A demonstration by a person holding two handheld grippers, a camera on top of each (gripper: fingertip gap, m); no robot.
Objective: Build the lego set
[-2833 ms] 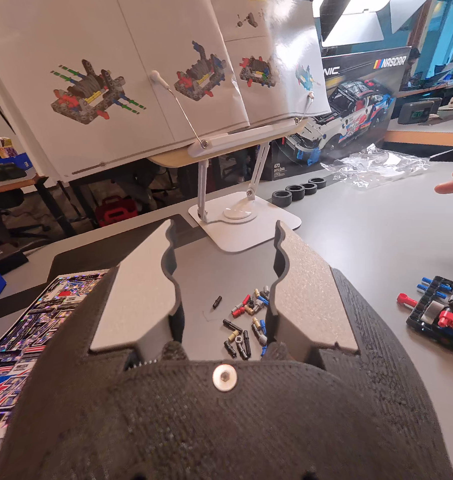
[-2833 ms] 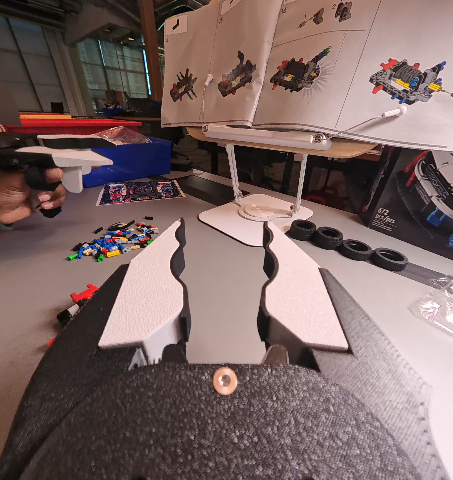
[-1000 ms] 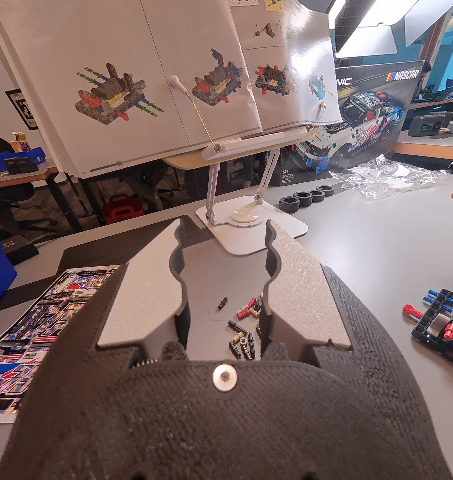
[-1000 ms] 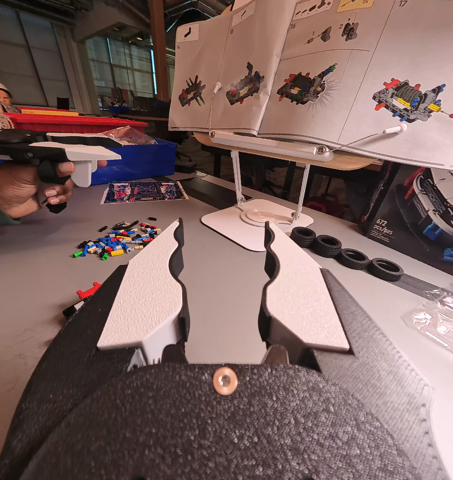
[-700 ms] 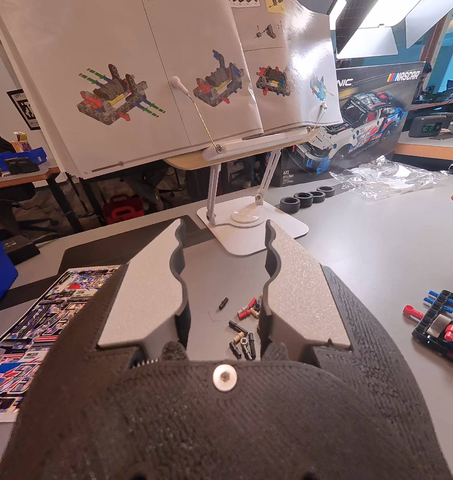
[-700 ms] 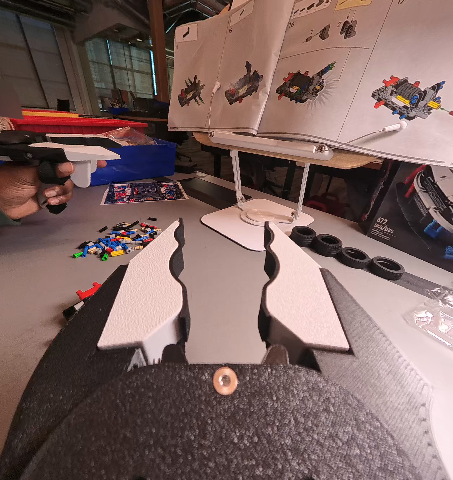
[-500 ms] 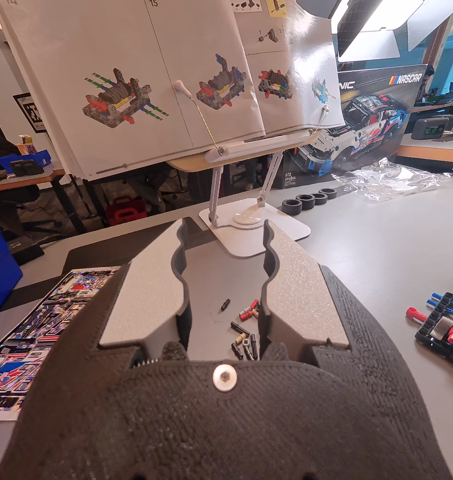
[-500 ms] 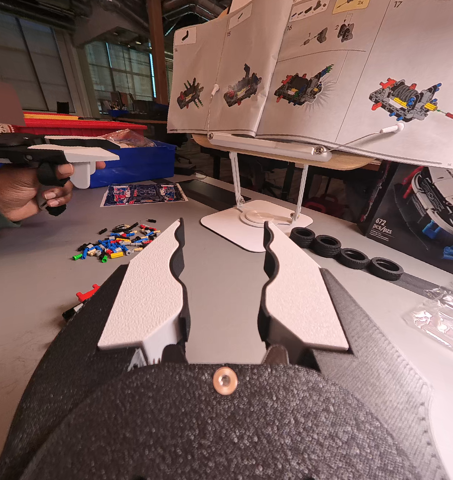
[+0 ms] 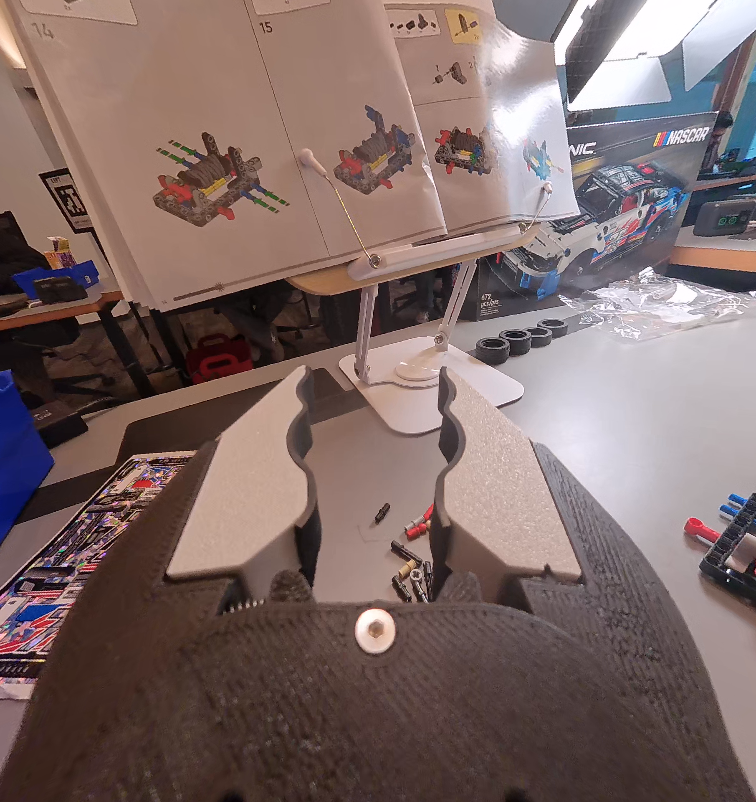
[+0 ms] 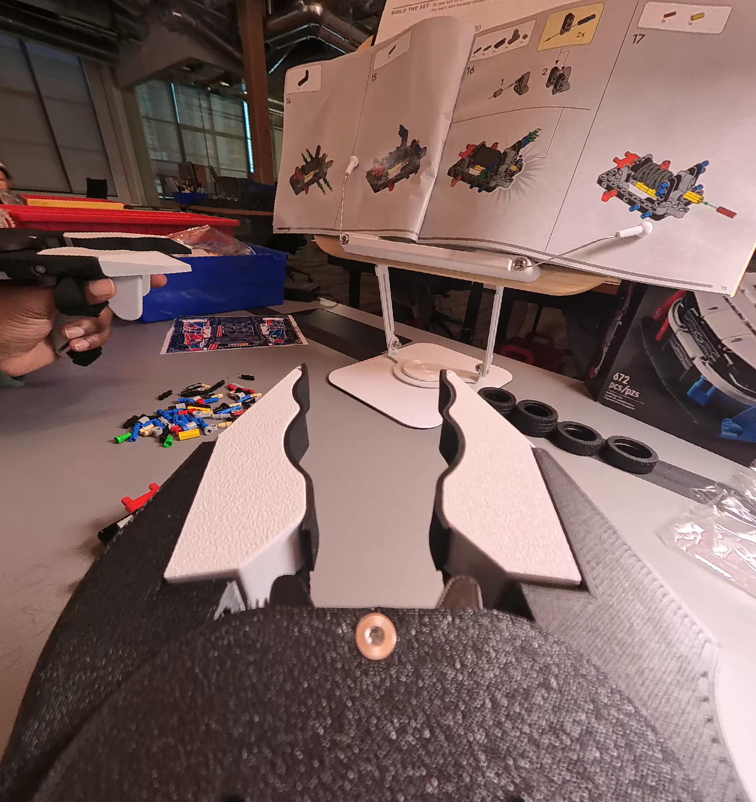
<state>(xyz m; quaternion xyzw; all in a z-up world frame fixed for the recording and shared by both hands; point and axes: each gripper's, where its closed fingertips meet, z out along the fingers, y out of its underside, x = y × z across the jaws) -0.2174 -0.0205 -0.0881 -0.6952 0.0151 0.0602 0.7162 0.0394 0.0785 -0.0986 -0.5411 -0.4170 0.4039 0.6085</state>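
My left gripper [image 9: 374,382] is open and empty, held above a scatter of small loose pins [image 9: 406,564] on the grey table; the pile also shows in the right wrist view [image 10: 189,416]. The part-built black frame [image 9: 744,547] with red and blue pins lies at the far right of the left wrist view. My right gripper [image 10: 371,382] is open and empty over bare table. A red piece [image 10: 139,501] of that frame pokes out by its left side. The left gripper also shows at the left of the right wrist view [image 10: 107,264], held in a hand.
An open instruction booklet [image 9: 280,143] rests on a white stand [image 9: 428,390] at the back. Several black tyres [image 10: 567,429] lie in a row beside the stand. A sticker sheet [image 9: 55,560] lies at left, a clear plastic bag [image 9: 653,304] and the set's box [image 9: 606,212] at back right. A blue bin [image 10: 220,282] stands at the far left.
My left gripper has shifted slightly, so the pins sit lower and more to the right between its fingers. The right gripper has risen a little and barely moved otherwise.
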